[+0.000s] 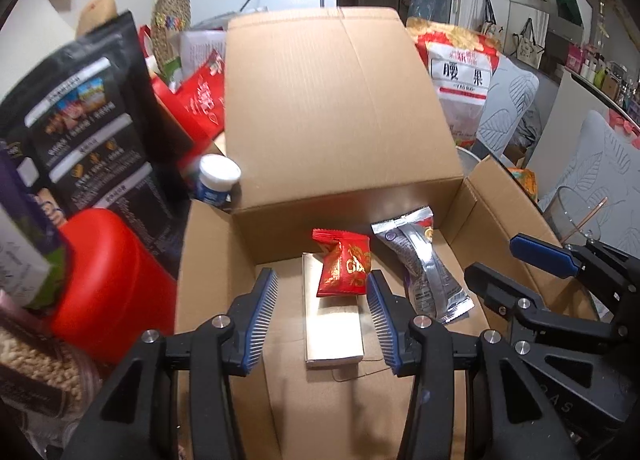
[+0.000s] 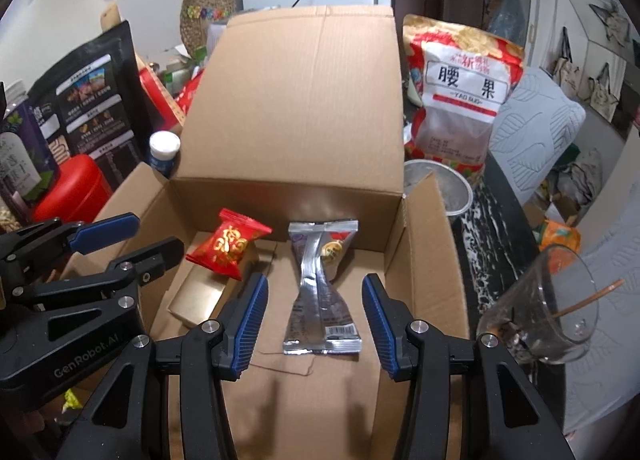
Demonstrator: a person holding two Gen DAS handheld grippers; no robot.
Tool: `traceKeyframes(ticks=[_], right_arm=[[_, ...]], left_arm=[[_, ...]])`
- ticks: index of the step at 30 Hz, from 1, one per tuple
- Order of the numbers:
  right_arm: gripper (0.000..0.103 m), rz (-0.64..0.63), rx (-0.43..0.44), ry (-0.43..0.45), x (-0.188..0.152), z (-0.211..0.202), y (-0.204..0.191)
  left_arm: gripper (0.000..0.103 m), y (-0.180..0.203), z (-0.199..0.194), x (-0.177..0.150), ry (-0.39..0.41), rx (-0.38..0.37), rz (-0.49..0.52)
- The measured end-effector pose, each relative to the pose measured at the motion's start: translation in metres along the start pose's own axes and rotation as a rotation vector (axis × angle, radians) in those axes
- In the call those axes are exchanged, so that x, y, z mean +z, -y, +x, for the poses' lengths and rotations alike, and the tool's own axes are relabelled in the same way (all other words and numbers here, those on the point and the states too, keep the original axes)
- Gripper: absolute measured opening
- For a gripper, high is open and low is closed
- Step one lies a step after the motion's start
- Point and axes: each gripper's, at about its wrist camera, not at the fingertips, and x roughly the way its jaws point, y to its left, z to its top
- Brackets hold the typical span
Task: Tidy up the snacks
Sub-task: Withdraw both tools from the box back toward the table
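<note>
- Even indoor light, fairly bright.
- Glare on the flat pack point(image 1: 334, 334) in the cardboard box point(image 1: 340, 116).
- Fisheye bends edges; corners dark, left side blurred.

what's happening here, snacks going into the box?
Yes. A person holds a hand-held gripper in each hand over an open cardboard box. Both are open and empty. The left hand-held gripper hovers by a red snack packet that rests on a flat gold box. The right hand-held gripper hovers over a silver snack packet lying on the box floor. More snack bags and jars stand around the box, not packed yet.
</note>
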Motion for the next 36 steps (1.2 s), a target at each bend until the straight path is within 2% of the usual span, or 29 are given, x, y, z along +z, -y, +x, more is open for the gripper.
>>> traceKeyframes(ticks=[8,21,33,36], right_arm=[[0.049,-0.019,0.004,0.057,-0.005,-0.043,-0.01],[0.049,-0.064,0.021,0.177,-0.026,-0.127,-0.031],[0.049,-0.092,0.022,0.25,-0.062,-0.184,-0.048],[0.054,-0.09,0.035,0.263,-0.073,-0.194,-0.052]], left_arm=[[0.046,0.001,-0.042,-0.004,0.067,0.012,-0.001],[0.046,0.003,-0.135,-0.029,0.192,0.011,-0.002],[0.046,0.011,-0.191,-0.069,0.219,0.001,0.027],[0.046,0.012,-0.204,-0.081,0.233,-0.01,0.03]])
